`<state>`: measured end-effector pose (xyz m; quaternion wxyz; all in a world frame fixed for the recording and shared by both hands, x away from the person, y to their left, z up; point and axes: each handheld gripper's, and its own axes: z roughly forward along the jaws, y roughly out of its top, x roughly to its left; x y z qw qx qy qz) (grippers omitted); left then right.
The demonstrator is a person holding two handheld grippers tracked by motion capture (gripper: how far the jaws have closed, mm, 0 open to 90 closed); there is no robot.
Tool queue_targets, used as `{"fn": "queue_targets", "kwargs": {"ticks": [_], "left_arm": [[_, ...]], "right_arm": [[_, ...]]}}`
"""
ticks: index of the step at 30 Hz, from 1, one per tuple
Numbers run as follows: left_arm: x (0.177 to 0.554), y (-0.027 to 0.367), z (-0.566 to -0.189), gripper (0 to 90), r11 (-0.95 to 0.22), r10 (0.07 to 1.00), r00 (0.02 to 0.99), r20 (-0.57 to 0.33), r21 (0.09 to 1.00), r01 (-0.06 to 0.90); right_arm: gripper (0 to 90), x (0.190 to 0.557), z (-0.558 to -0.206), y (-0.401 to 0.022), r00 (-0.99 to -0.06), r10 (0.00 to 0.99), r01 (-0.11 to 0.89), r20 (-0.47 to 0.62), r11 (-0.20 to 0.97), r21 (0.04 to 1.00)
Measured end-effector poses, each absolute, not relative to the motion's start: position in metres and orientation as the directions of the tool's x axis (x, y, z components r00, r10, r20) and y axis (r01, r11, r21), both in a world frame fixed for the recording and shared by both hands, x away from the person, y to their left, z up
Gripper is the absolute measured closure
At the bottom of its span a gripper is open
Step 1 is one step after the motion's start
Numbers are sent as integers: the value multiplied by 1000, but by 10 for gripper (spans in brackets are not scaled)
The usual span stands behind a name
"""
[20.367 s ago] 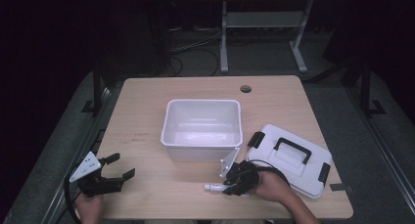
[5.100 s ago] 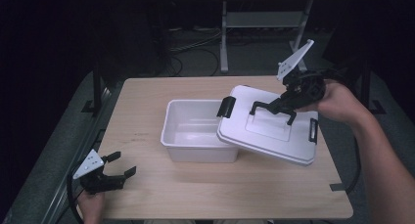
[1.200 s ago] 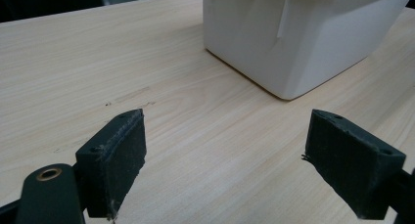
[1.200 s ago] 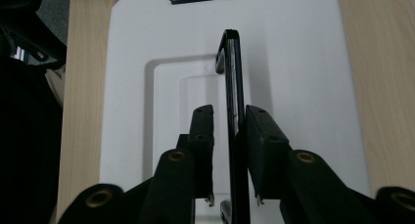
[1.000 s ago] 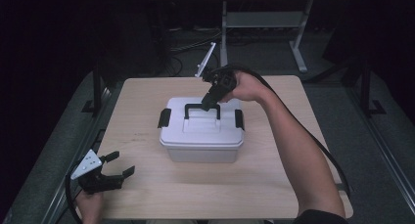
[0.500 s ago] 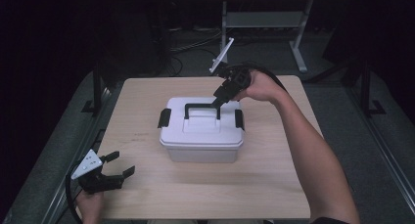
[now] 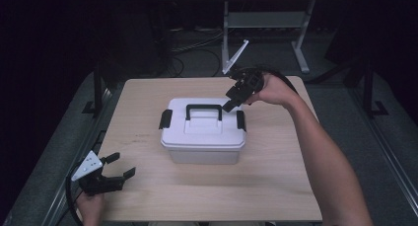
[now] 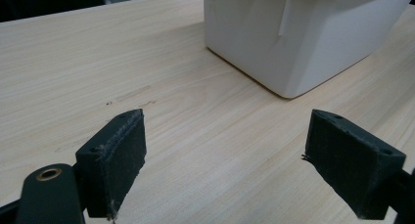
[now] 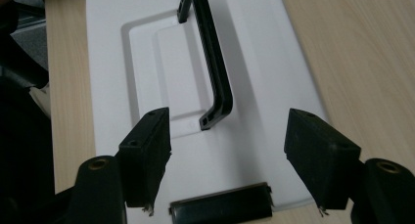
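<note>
My right gripper hovers above the right end of the lid, just beyond the end of the handle. Its jaws have just been opening and stand released; in the right gripper view the two matte black, blocky pads are spread apart with nothing pressed between them, the handle's near end lying below in the gap.

The lid is smooth white plastic, rectangular with rounded corners and a shallow recessed panel under the handle. It sits on the white box near the middle of the table. The handle is a slim black plastic bar, lying flat against the lid. A black latch sits at each short end: the left latch and the right latch, the latter seen as a glossy black strip in the right gripper view.

My left gripper rests at the near left corner of the table, well apart from the box, its jaws released and wide with only bare tabletop between the worn, slightly frayed pads. The table is pale wood laminate with fine straight grain and a few faint scuffs. The box's wall is smooth and tapers slightly.
</note>
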<state>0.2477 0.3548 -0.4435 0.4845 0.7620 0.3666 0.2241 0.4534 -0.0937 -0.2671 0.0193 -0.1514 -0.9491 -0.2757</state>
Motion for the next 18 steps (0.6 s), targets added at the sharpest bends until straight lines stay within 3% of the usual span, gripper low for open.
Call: {"fn": "queue_targets", "kwargs": {"ticks": [18], "left_arm": [[245, 356, -443, 147, -257, 779, 626, -12, 905, 338]], "right_arm": [[282, 445, -272, -122, -938, 326, 338, 120, 779, 527]]}}
